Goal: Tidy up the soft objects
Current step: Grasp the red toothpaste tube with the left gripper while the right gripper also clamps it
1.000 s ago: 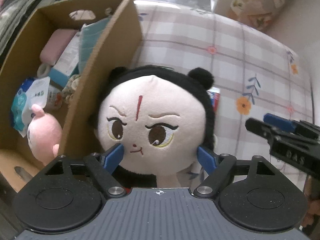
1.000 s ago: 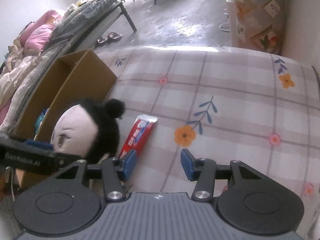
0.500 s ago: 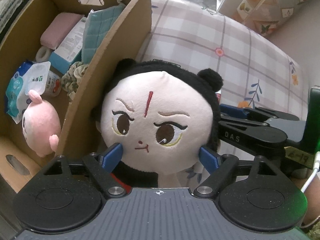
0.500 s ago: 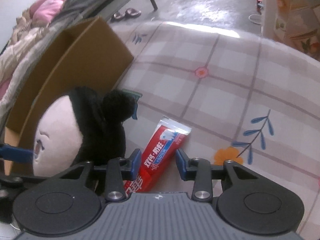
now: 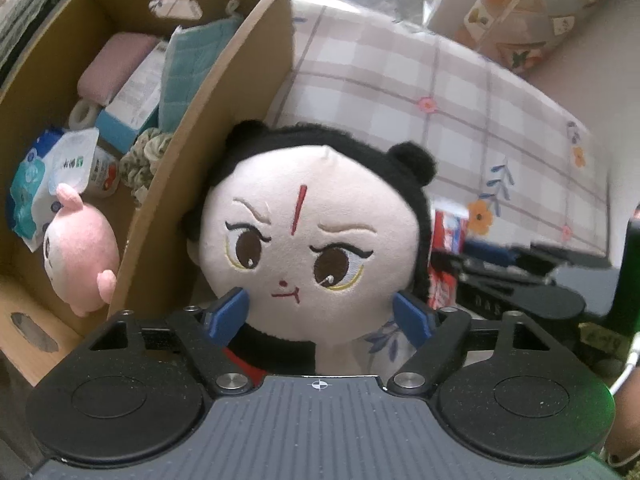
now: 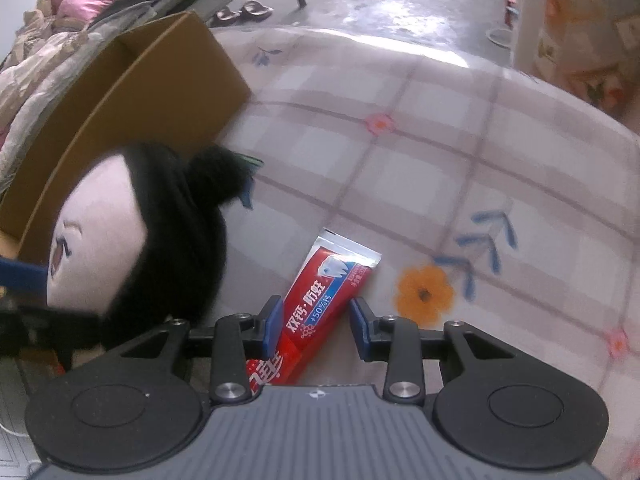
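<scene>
Checked cloth worktop [image 6: 460,160] carries all. Cardboard box [image 5: 224,128] sits at its left edge, holding a pink plush [image 5: 80,256], wipes, towels etc. Plush doll [image 5: 312,248] lies face-up just beside the box's outer wall; left hand-held gripper [image 5: 320,314] straddles its chin w/ jaws closing, blue pads at both cheeks. Toothpaste tube [image 6: 324,304] lies just right of the doll; right hand-held gripper [image 6: 316,328] brackets it, jaws closing, pads apparently not yet pressing it.
</scene>
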